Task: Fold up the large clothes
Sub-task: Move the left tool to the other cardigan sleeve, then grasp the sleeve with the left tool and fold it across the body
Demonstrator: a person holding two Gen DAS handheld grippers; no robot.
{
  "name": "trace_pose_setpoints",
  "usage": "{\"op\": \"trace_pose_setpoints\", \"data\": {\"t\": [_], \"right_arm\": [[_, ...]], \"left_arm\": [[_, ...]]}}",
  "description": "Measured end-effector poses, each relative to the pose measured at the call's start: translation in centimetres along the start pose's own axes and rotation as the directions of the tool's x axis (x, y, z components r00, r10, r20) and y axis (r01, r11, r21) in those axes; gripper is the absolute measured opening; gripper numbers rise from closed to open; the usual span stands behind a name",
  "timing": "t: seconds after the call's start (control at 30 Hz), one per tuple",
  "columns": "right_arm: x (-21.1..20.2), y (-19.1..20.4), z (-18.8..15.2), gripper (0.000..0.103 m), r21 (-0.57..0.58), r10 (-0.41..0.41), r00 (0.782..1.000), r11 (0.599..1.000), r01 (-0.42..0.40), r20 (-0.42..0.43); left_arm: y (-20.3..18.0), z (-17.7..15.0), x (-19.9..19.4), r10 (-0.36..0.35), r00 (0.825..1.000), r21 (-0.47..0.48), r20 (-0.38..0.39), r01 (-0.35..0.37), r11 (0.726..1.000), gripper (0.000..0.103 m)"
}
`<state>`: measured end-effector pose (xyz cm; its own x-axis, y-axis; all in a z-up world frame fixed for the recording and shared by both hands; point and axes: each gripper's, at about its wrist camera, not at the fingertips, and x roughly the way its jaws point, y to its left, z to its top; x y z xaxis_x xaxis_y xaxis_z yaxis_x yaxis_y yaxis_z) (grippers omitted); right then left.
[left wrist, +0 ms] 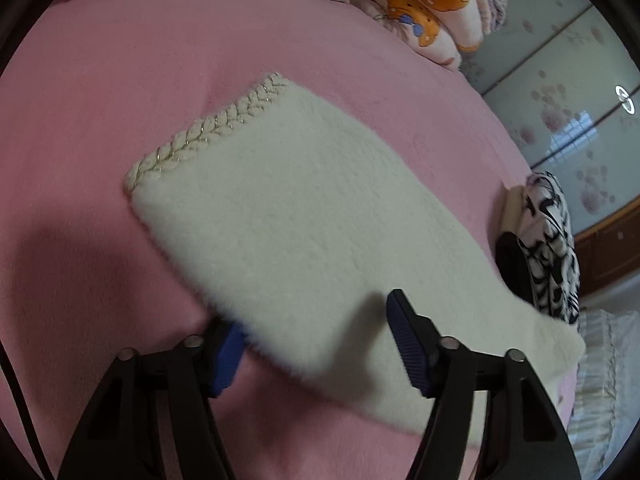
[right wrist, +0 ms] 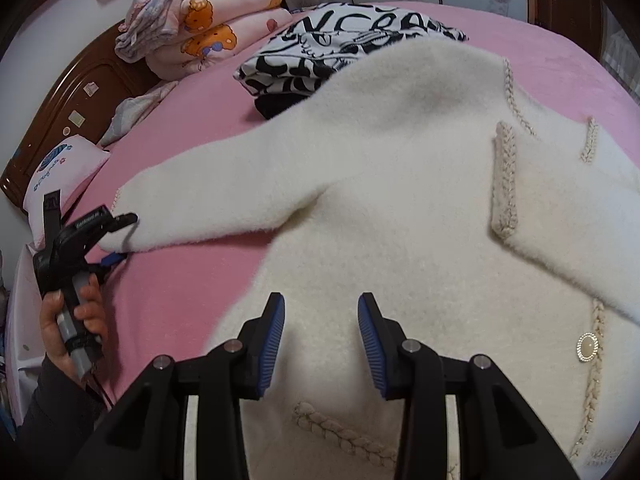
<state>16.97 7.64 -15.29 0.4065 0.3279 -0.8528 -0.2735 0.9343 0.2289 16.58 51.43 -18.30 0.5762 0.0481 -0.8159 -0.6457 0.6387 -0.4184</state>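
Note:
A fluffy white cardigan [right wrist: 400,184] with braided trim lies spread on the pink bed. Its left sleeve [left wrist: 304,208] stretches out, with a braided cuff [left wrist: 200,136] at its end. My left gripper [left wrist: 316,340] is open and straddles the sleeve's near edge, one blue pad under the fabric and one above it; it also shows in the right wrist view [right wrist: 120,236] at the sleeve end. My right gripper [right wrist: 320,340] is open and hovers over the cardigan's body, holding nothing.
A folded black-and-white garment [right wrist: 340,48] lies beyond the cardigan. Stacked bear-print quilts [right wrist: 208,28] sit by the wooden headboard [right wrist: 80,92]. A small pillow [right wrist: 60,172] lies at the left. The pink sheet [left wrist: 100,80] surrounds the sleeve. Wardrobe doors [left wrist: 560,92] stand beyond the bed.

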Motion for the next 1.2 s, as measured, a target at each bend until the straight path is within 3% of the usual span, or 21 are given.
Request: {"op": "trace_pose_setpoints", "data": {"t": [0.07,0.1,0.2,0.27,0.33,0.47,0.57,0.67,0.73,0.8,0.87,0.9,1.03,1.2], "right_arm": [[0.3,-0.2,-0.1,0.038,0.005,-0.002,1.0,1.0,0.002,-0.008],[0.3,-0.5,-0.2,0.038,0.011,0.001,1.0,1.0,-0.001,-0.01],[0.1,-1.5,-0.4,0.038,0.034,0.003,1.0,0.999,-0.003,-0.007],[-0.3,-2.2,-0.5,0.038,0.056,0.009,1.0,0.998,-0.008,-0.003],[-0.9,-3.0,-0.5,0.038,0.075,0.01,1.0,0.997,-0.01,0.01],[-2.7,-4.9,-0.6,0.038,0.111,-0.009,0.999,0.994,0.003,0.054],[-4.6,-7.2,-0.8,0.038,0.16,-0.038,0.995,0.987,0.022,0.094],[-6.6,-10.3,-1.5,0.038,0.224,-0.088,0.988,0.973,0.058,0.126],[-7.5,-12.2,-2.1,0.038,0.261,-0.113,0.985,0.962,0.076,0.13],[-8.4,-14.6,-3.0,0.038,0.308,-0.138,0.982,0.947,0.093,0.126],[-8.9,-16.3,-3.9,0.038,0.342,-0.149,0.982,0.934,0.101,0.116],[-9.1,-16.9,-4.3,0.038,0.352,-0.152,0.982,0.93,0.104,0.111],[-9.5,-18.4,-5.3,0.038,0.376,-0.14,0.985,0.922,0.092,0.104],[-9.1,-18.5,-5.1,0.038,0.381,-0.087,0.99,0.924,0.038,0.113]], "left_arm": [[-0.8,0.7,0.2,0.031,0.999,0.013,0.011,-0.031,0.999,0.022],[-1.4,0.9,0.0,0.032,0.999,0.019,0.022,-0.032,0.999,0.017],[-4.9,0.8,-2.1,0.029,0.995,0.092,0.097,-0.038,0.995,0.014],[-7.8,0.1,-4.2,-0.034,0.991,0.171,0.127,0.012,0.985,0.013],[-11.8,-1.6,-6.6,-0.111,0.984,0.28,0.14,0.068,0.957,0.013],[-20.0,-7.4,-10.7,-0.282,0.955,0.511,0.088,0.2,0.836,0.013],[-25.4,-13.9,-11.6,-0.36,0.932,0.645,-0.039,0.299,0.703,0.013],[-28.1,-19.7,-10.1,-0.334,0.927,0.715,-0.168,0.348,0.606,0.016],[-29.3,-23.7,-7.8,-0.249,0.936,0.754,-0.249,0.349,0.556,0.024],[-29.6,-26.9,-5.4,-0.157,0.938,0.771,-0.309,0.343,0.536,0.043],[-29.3,-29.1,-4.0,-0.084,0.934,0.78,-0.348,0.338,0.527,0.055],[-29.0,-29.7,-3.9,-0.065,0.932,0.782,-0.357,0.336,0.526,0.055],[-27.5,-30.5,-5.5,-0.064,0.941,0.794,-0.333,0.316,0.52,0.067],[-25.1,-28.5,-8.4,-0.086,0.96,0.787,-0.266,0.268,0.555,0.072]]}}
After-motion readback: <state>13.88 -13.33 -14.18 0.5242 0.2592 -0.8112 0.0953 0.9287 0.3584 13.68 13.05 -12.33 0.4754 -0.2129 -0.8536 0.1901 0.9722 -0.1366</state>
